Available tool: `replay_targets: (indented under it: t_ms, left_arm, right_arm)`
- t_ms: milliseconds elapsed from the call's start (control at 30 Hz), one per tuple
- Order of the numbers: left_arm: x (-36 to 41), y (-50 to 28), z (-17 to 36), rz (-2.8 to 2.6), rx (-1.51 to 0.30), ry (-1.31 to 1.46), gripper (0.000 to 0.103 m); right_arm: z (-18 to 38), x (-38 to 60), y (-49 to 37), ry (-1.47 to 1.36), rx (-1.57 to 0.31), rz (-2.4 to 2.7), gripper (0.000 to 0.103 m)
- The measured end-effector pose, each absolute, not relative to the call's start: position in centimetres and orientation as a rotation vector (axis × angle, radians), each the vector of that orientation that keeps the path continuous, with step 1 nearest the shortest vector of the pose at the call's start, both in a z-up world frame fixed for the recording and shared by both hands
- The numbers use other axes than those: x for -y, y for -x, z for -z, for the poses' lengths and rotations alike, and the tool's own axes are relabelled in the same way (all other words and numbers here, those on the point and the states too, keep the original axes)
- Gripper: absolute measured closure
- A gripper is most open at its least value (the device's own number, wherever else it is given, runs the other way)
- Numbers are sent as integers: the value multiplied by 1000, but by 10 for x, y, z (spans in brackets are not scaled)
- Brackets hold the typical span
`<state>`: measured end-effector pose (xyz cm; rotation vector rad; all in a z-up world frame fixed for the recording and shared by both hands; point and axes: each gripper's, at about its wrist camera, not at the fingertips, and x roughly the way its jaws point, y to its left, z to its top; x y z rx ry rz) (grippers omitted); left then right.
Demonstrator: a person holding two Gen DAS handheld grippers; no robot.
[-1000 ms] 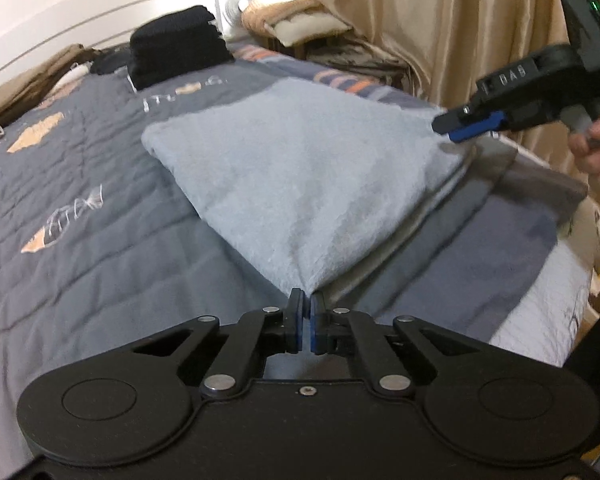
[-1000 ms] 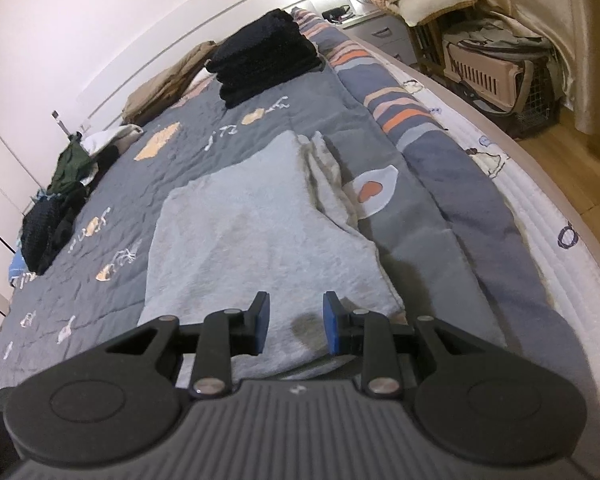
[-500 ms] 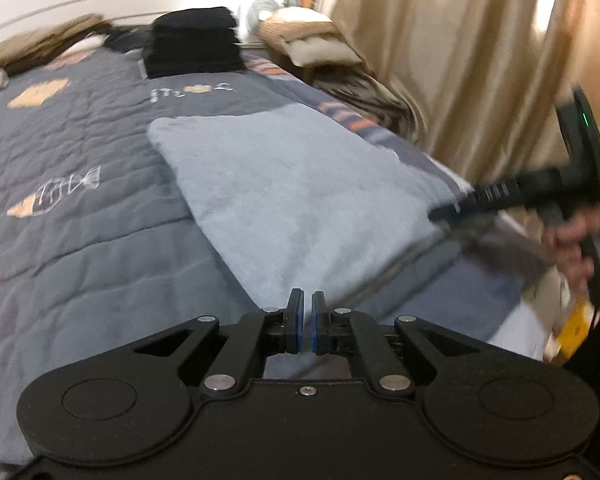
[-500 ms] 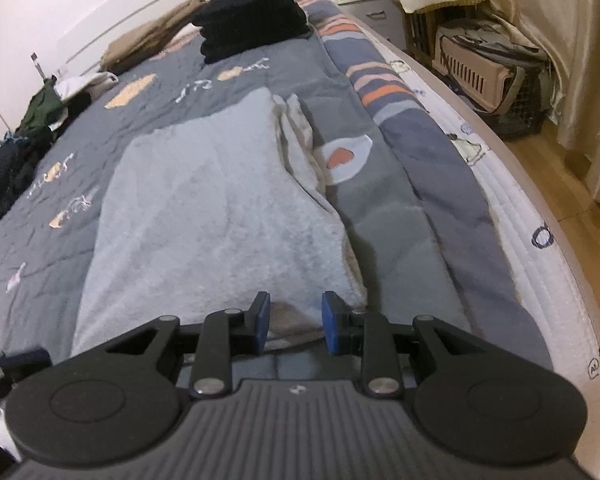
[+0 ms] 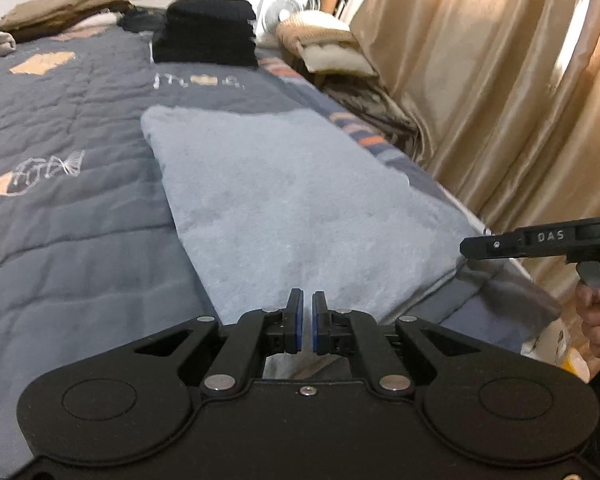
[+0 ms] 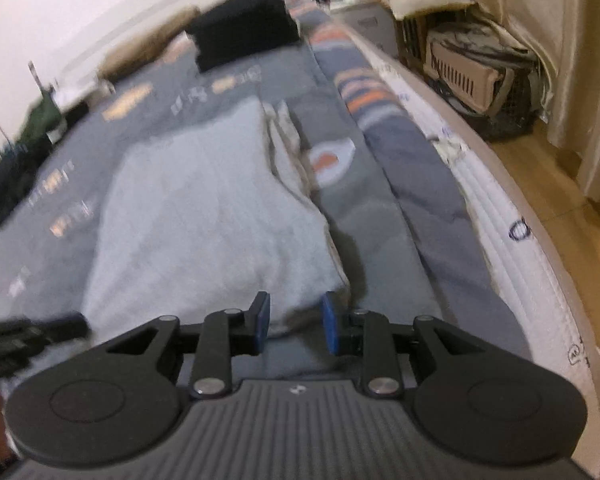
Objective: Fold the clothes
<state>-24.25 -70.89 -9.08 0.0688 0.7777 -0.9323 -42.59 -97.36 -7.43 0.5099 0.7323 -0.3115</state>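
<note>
Jaws first: the left gripper point(image 5: 306, 325) has its blue pads nearly together with just a thin slit between them and no cloth pinched in there, so it has let go and holds nothing. The right gripper point(image 6: 291, 323) sits partly spread, also with nothing clamped; the near edge of the garment shows through the gap, but the pads aren't pressing on it.

The thing being folded is a light blue-grey fleecy garment point(image 5: 296, 200), lying flat on the grey quilted bedspread point(image 5: 72, 216). Using that garment as the landmark: the left gripper is right at its near corner, the right gripper hangs just off its near right corner, and a stack of black folded clothes point(image 5: 206, 30) sits well beyond its far edge, toward the head of the bed.

Progress-wise, it looks like the garment is already down to a neat rectangle with clean straight edges. From the right wrist view, some paler layers point(image 6: 286, 132) poke out along its right side, so that edge isn't fully tidy. Best guess is one more fold in half, or just a tuck of that edge, then moving it over to the black stack. More unfolded stuff, dark clothes point(image 6: 16, 160), is heaped far off past the garment's left side, so plenty of the job remains.
</note>
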Motion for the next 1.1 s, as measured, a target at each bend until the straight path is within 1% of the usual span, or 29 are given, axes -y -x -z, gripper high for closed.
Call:
replay_targets:
  t_ms: [33,67,100,133,167,267,333,433,567,900,1100]
  left_arm:
    - [704,242,86,917,-766,-42,81]
    - [696,241,79,890,-751,8,53]
    - [688,240,71,862,-736,58,37]
    - [679,239,63,834,-714,115,15]
    - [669,238,53,809,-685,173,7]
    - [653,232,30,774,-673,249,0]
    - [653,228,27,738,-679,243,0]
    - [663,226,34,699,-701,194,0]
    - [681,225,48,682,-745,96,0]
    - [693,217,71,609,-689,-90,0]
    - [695,215,79,671,-709,-109,0]
  right_arm:
    - [71,974,428,-525,-710,309,75]
    - [70,975,428,-537,-698,312,74]
    - [69,976,429,-548,-687,316,73]
    - [69,978,428,-556,-683,323,73]
    - [69,978,428,-557,-682,332,72]
    - [68,979,426,-550,-672,357,72]
    - [66,977,426,-559,-657,369,71]
    - [63,967,426,-571,-619,376,66]
    - [59,953,419,-498,-623,358,64]
    - [58,954,419,-525,-617,351,63]
    - [58,953,419,-513,-616,340,63]
